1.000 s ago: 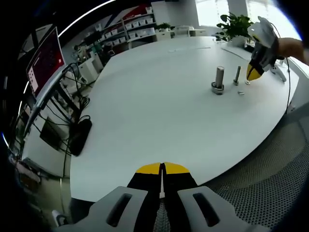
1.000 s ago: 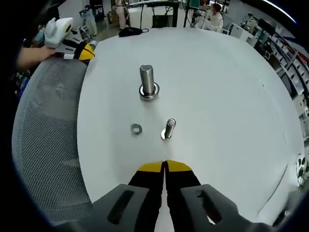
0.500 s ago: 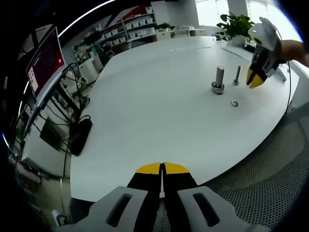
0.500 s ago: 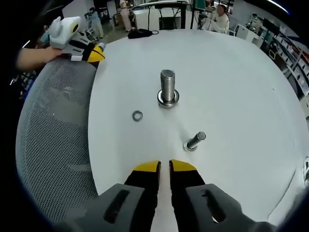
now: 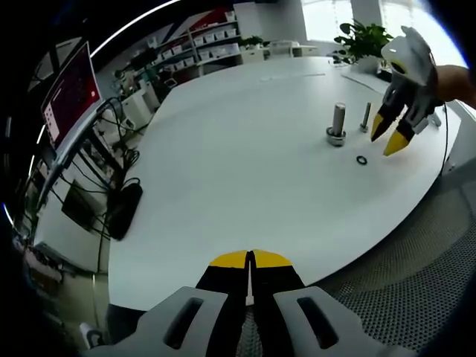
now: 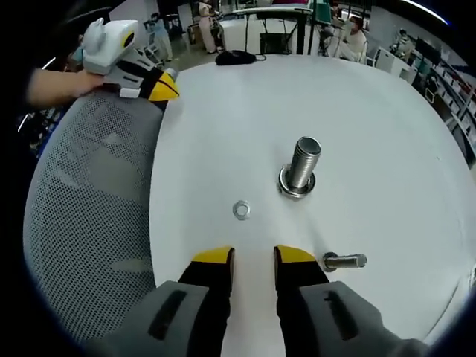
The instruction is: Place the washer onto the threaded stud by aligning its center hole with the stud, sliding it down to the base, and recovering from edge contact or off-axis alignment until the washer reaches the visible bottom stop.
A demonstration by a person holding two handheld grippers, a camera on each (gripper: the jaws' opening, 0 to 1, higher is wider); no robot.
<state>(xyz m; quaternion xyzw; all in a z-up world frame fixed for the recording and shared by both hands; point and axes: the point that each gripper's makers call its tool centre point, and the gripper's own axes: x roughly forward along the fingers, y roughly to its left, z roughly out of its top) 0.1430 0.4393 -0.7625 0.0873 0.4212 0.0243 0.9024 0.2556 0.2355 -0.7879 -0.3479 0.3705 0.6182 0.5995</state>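
Note:
A small metal washer (image 6: 241, 210) lies flat on the white table (image 6: 357, 111), just ahead of my right gripper (image 6: 253, 257), whose jaws stand open and empty. Beyond it a large threaded stud (image 6: 301, 166) stands upright on its wide base. A thinner stud (image 6: 343, 261) stands beside the right jaw. In the left gripper view the washer (image 5: 361, 159) is a dark ring near the large stud (image 5: 338, 123) and thin stud (image 5: 365, 117), with the right gripper (image 5: 393, 132) open above the table beside them. My left gripper (image 5: 251, 258) is shut at the table's near edge, also seen as the left gripper (image 6: 160, 85).
A grey mesh chair back (image 6: 89, 216) lies along the table's edge under both grippers. A black object (image 6: 236, 56) rests at the table's far end. Shelves, a red screen (image 5: 71, 97) and cables (image 5: 119, 204) stand past the table. A potted plant (image 5: 362, 37) is behind the studs.
My right gripper has opened and swung round toward the washer, which now lies straight ahead of its jaws. The left gripper has stayed shut and still.

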